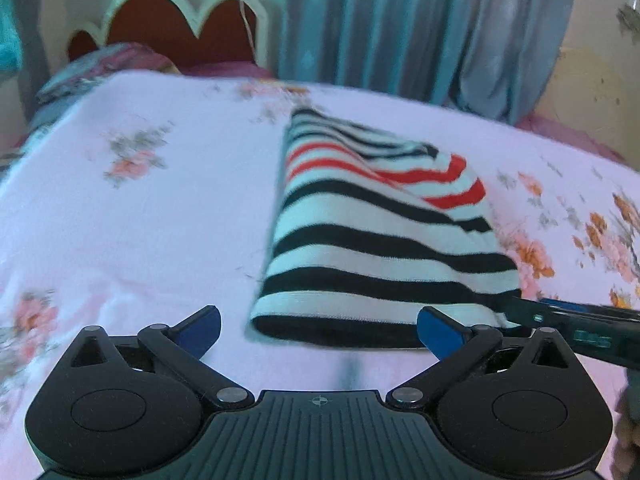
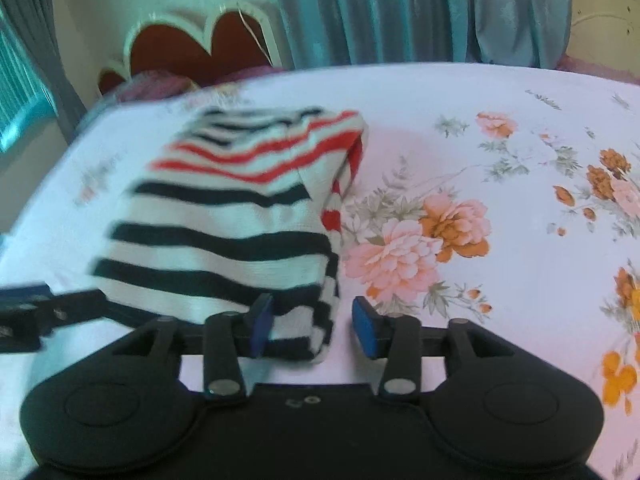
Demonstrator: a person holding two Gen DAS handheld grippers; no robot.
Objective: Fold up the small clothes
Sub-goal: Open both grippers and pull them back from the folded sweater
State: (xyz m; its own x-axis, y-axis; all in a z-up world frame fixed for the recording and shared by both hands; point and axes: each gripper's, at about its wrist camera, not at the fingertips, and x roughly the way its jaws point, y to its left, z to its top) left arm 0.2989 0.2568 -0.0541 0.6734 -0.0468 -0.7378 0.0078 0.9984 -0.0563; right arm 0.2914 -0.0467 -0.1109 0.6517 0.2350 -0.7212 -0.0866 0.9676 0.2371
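Note:
A folded striped garment (image 1: pixel 380 236), white with black and red bands, lies flat on the pink floral bedsheet (image 1: pixel 140 220). My left gripper (image 1: pixel 320 330) stands wide open just in front of the garment's near hem, its blue pads apart from the cloth. In the right wrist view the same garment (image 2: pixel 224 220) lies left of centre. My right gripper (image 2: pixel 314 330) is open around the near right corner: the left pad sits at the cloth and the right pad is off it. The right gripper's fingers (image 1: pixel 568 314) also show beside that corner in the left wrist view.
A red scalloped headboard (image 1: pixel 172 28) and a pillow (image 1: pixel 100 64) stand at the far left. Blue-grey curtains (image 1: pixel 400 20) hang behind the bed. Floral sheet (image 2: pixel 500 220) stretches to the right of the garment. A hand (image 1: pixel 628 432) shows at the right edge.

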